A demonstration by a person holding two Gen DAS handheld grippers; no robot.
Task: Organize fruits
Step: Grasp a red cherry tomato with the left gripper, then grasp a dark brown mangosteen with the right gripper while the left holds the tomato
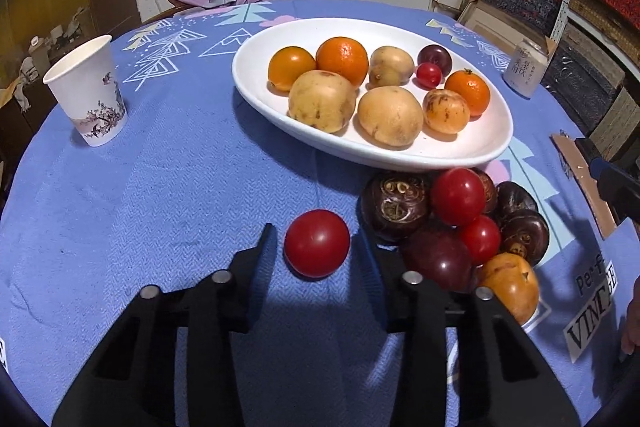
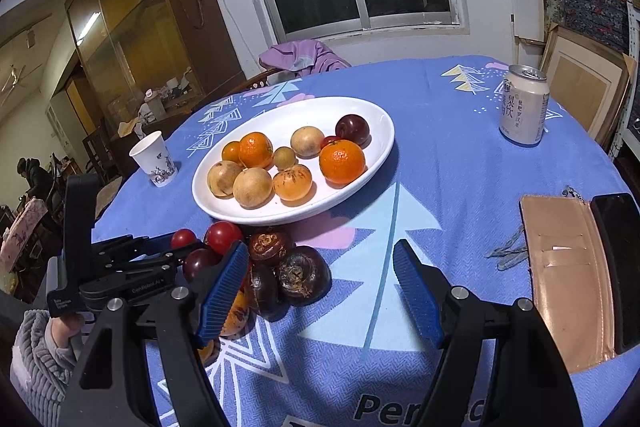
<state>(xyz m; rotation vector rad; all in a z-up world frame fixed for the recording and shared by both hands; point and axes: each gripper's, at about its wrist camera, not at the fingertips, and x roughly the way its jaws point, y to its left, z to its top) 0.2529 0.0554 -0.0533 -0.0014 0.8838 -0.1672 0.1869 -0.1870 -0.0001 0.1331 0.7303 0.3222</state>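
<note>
A white oval plate (image 1: 256,83) (image 2: 376,115) on the blue tablecloth holds oranges, yellow-brown fruits, a plum and a small tomato. In front of it lies a loose pile (image 1: 460,223) (image 2: 280,267) of dark water chestnuts, red tomatoes, plums and an orange fruit. A single red tomato (image 1: 317,243) sits just ahead of my left gripper (image 1: 320,239), between its open fingers, not held. My right gripper (image 2: 320,263) is open and empty, with the pile beside its left finger. The left gripper also shows at the left of the right wrist view (image 2: 132,259).
A paper cup (image 1: 88,91) (image 2: 154,159) stands left of the plate. A drink can (image 1: 528,67) (image 2: 524,105) stands at the right. A tan wallet (image 2: 564,279) and a dark phone (image 2: 618,267) lie at the right table edge. Purple cloth (image 2: 300,57) hangs behind the table.
</note>
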